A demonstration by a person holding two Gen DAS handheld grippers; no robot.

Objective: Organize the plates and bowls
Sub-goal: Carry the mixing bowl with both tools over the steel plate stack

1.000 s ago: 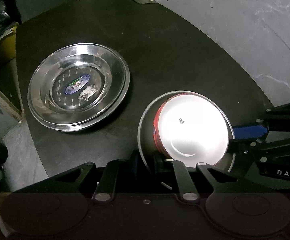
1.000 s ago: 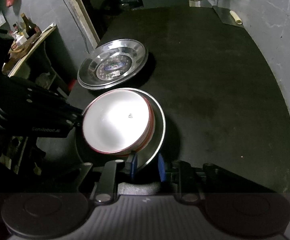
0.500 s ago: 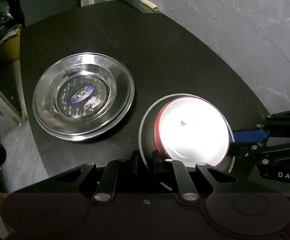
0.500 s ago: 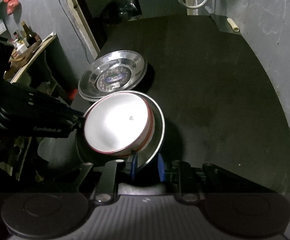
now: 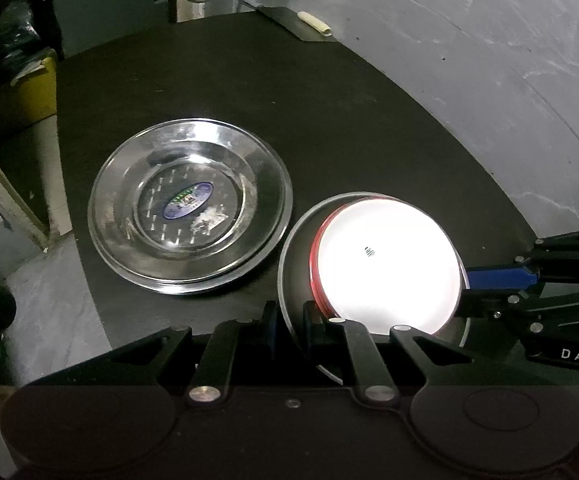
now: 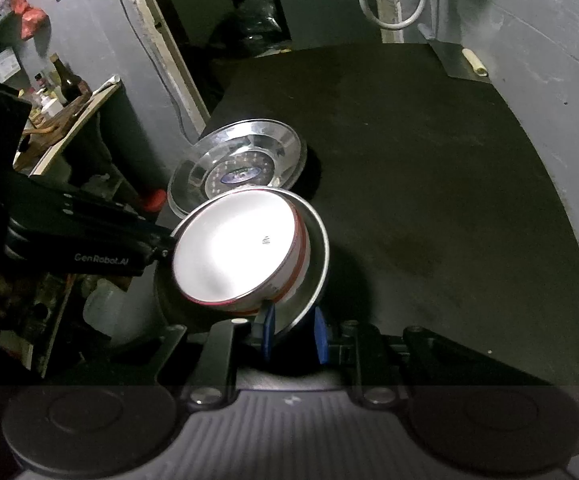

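Observation:
A steel plate (image 5: pixel 289 256) carries a white bowl with a red rim (image 5: pixel 385 268); both hang slightly tilted over the near part of the black table (image 5: pixel 329 120). My left gripper (image 5: pixel 289 320) is shut on the plate's near rim. My right gripper (image 6: pixel 293 334) is shut on the opposite rim (image 6: pixel 317 264), with the edge between its blue fingers (image 6: pixel 267 332). The bowl (image 6: pixel 233 252) glares white, so its inside is washed out. A stack of steel plates (image 5: pixel 189 208) with a blue oval sticker lies on the table to the left, also seen as the stack (image 6: pixel 241 168) just beyond the held plate.
A cleaver with a pale handle (image 5: pixel 309 24) lies at the table's far edge against the grey wall. A yellow bin (image 5: pixel 29 92) and a side shelf with bottles (image 6: pixel 61 84) stand off the table's left. A white hose (image 6: pixel 393 0) hangs behind the table.
Both grippers keep their hold on the plate. The held plate and bowl tilt a little more, and in the right wrist view they now overlap the stack's near edge.

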